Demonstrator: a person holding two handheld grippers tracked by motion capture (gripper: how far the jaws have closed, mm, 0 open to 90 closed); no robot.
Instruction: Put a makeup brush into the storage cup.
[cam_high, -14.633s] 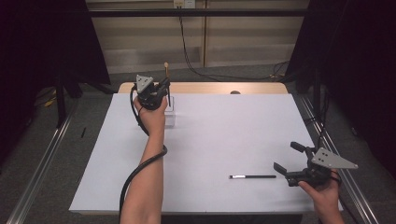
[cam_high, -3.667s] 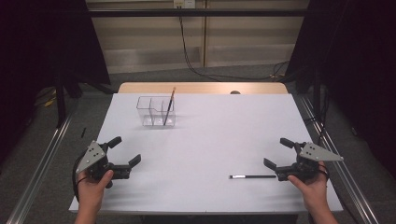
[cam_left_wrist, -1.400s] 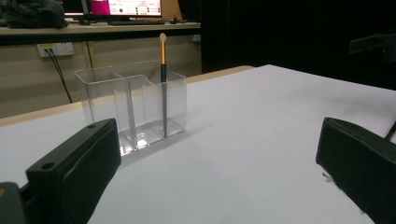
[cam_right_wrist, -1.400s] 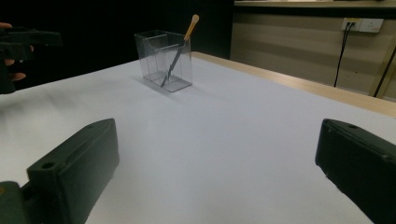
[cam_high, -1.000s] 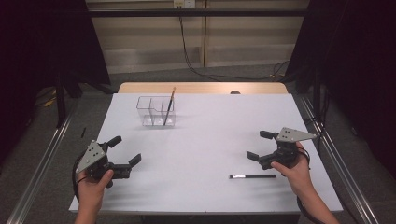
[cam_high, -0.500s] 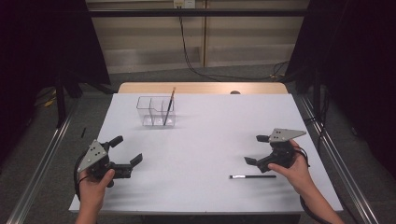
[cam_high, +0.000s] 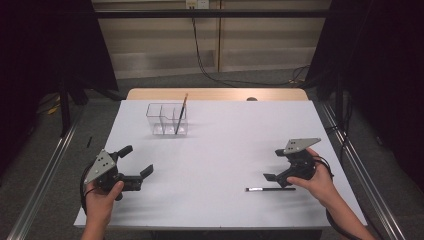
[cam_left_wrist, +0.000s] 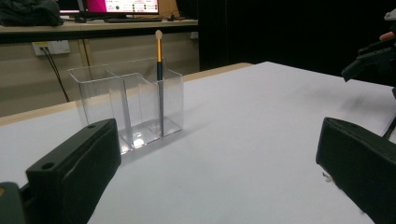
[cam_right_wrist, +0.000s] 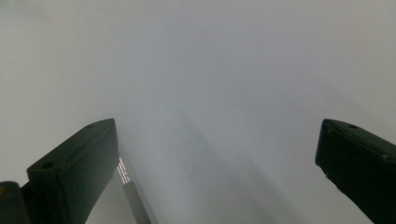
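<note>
The right tongs (cam_high: 280, 171) are hovering wide open just above the black pen (cam_high: 270, 189), which is lying flat on the white bench (cam_high: 225, 135) near its front right edge. The left tongs (cam_high: 135, 167) are gaping wide too, empty, well apart from the clear holder (cam_high: 167, 120) holding a brush (cam_high: 180, 114).

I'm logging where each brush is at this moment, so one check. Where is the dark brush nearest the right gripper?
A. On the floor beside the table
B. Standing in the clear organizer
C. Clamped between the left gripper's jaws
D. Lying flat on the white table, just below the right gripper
D: the high view shows the dark brush lying flat on the white table, right under the open right gripper, not gripped.
</note>
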